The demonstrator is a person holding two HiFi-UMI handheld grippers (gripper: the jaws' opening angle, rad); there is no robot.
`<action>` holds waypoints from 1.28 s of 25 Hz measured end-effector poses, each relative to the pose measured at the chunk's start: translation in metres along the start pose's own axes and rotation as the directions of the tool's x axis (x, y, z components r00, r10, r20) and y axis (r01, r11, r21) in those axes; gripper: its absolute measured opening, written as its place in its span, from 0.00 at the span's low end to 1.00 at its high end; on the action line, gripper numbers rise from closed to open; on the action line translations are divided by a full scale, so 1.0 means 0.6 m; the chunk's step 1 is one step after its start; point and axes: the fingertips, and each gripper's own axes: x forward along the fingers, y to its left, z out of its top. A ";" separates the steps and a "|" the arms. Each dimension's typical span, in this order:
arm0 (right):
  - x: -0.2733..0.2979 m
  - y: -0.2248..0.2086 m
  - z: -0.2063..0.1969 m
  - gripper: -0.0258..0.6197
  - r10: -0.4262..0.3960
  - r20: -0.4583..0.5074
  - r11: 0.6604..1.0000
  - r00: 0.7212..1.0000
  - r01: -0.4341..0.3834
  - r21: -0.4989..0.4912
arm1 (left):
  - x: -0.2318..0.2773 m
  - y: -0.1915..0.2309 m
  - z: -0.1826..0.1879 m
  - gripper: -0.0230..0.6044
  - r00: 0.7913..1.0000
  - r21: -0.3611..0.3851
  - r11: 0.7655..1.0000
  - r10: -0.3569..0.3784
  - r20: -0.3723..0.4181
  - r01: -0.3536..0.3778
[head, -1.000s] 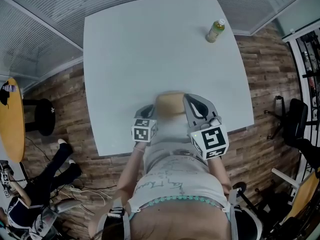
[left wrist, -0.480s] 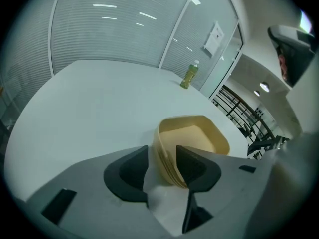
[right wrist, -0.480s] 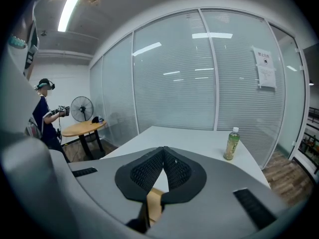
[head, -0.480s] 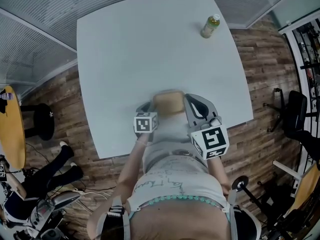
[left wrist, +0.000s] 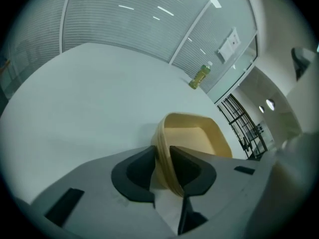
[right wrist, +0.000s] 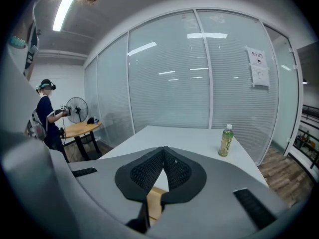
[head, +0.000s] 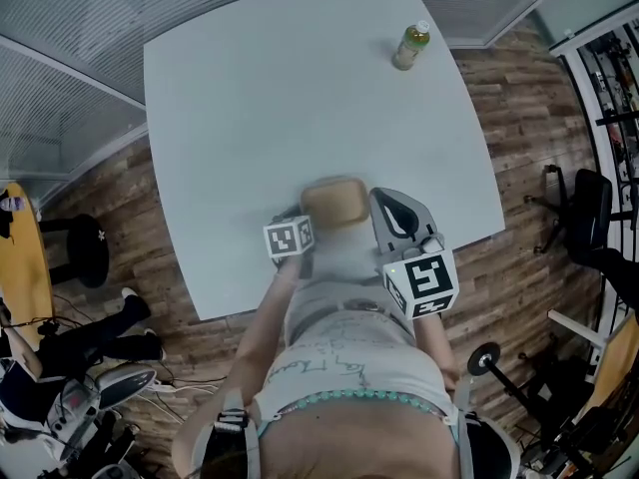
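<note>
A tan, square-ish bowl (head: 334,203) hangs over the near part of the white table (head: 250,98). My left gripper (head: 300,216) is shut on the bowl's near rim, one pad inside the wall and one outside. In the left gripper view the bowl (left wrist: 194,136) fills the space just past the left gripper (left wrist: 162,166). My right gripper (head: 385,200) sits just to the right of the bowl. In its own view the right gripper (right wrist: 163,156) is shut with nothing between its pads, and a bit of the bowl (right wrist: 157,198) shows below them.
A green drink bottle (head: 410,46) stands upright at the table's far right corner, also visible as the bottle (right wrist: 226,140) and the bottle (left wrist: 199,76). Glass partitions run behind the table. A person (right wrist: 45,118) stands by a round wooden table (right wrist: 82,128) to the left. An office chair (head: 589,228) is at the right.
The left gripper keeps its hold on the bowl and has carried it a little farther out over the table. The right gripper stays shut beside it.
</note>
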 end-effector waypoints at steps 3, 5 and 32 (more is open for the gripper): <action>-0.005 -0.004 -0.003 0.04 -0.013 0.002 1.000 1.000 0.013 0.003 | 0.000 0.001 -0.003 0.16 1.000 -0.038 0.999 0.009 -0.002 -0.010; -0.009 -0.006 -0.004 0.04 -0.017 0.003 1.000 1.000 0.017 0.003 | 0.000 0.001 -0.004 0.15 1.000 -0.059 0.998 0.019 -0.002 -0.019; -0.005 -0.003 -0.003 0.04 0.032 0.013 0.999 0.999 -0.032 -0.035 | -0.059 -0.016 0.041 0.11 0.997 -0.177 0.984 0.024 0.077 -0.010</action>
